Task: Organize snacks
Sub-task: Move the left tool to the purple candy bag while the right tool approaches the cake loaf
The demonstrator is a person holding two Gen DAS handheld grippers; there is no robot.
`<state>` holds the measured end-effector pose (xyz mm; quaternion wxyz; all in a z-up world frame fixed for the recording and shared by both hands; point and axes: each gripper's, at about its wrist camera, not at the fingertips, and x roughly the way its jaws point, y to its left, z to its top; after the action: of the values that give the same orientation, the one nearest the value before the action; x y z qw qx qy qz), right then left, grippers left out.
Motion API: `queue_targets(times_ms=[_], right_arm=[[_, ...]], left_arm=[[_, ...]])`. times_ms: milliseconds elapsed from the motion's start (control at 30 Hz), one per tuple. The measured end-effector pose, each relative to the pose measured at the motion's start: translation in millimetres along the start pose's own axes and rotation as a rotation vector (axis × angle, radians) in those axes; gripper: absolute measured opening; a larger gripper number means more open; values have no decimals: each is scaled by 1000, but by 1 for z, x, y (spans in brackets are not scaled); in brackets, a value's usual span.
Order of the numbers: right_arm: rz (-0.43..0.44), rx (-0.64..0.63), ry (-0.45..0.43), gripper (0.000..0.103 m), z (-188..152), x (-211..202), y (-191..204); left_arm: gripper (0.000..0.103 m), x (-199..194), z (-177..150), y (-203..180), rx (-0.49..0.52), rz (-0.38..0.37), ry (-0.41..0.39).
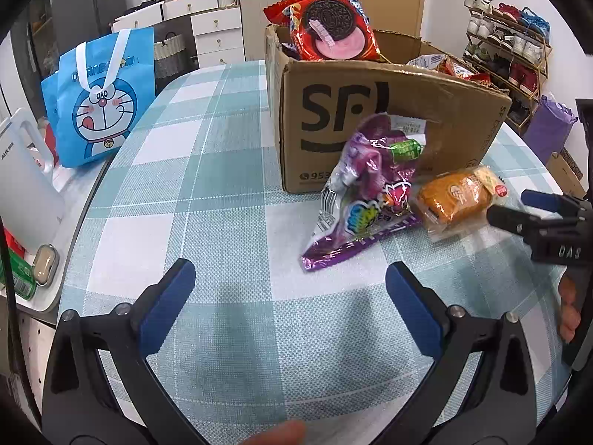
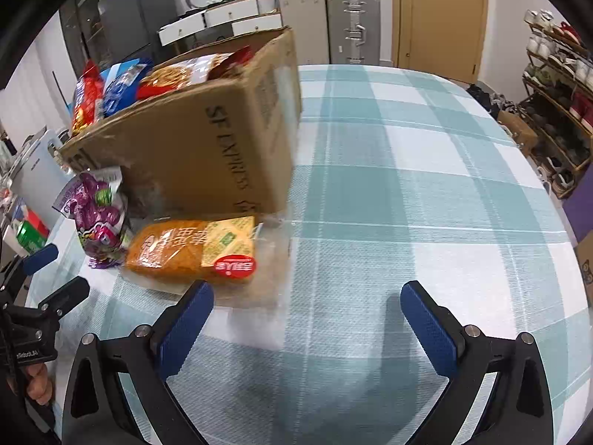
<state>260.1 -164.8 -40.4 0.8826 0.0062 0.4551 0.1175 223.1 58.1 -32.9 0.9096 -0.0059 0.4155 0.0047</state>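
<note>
Pickup stage, nothing held. Right gripper (image 2: pixel 305 319) wide, orange bread pack (image 2: pixel 192 250) just ahead-left of its fingers beside cardboard box (image 2: pixel 207 137). Left gripper (image 1: pixel 289 296) wide, purple candy bag (image 1: pixel 363 193) ahead-right. Next, likely: straddle bread, close.

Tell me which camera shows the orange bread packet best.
The right wrist view: the orange bread packet lies close and large just ahead of the right tongs, red label readable. In the left wrist view it is smaller, off to the right beside the purple candy bag.
</note>
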Motion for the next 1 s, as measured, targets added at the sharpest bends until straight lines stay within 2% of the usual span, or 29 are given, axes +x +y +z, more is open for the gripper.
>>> queue_targets(times_ms=[367, 600, 800, 900, 1000], right_arm=[[79, -62, -2, 102, 2, -9, 8], [80, -45, 17, 102, 1, -5, 2], [80, -37, 16, 102, 4, -5, -4], [80, -37, 16, 102, 4, -5, -4], [83, -51, 8, 102, 5, -7, 0]], left_arm=[[102, 7, 4, 1, -10, -10, 6], [103, 14, 13, -9, 0, -19, -3], [103, 17, 28, -20, -5, -30, -42], [103, 20, 34, -27, 8, -8, -58], [103, 28, 40, -33, 22, 1, -40]])
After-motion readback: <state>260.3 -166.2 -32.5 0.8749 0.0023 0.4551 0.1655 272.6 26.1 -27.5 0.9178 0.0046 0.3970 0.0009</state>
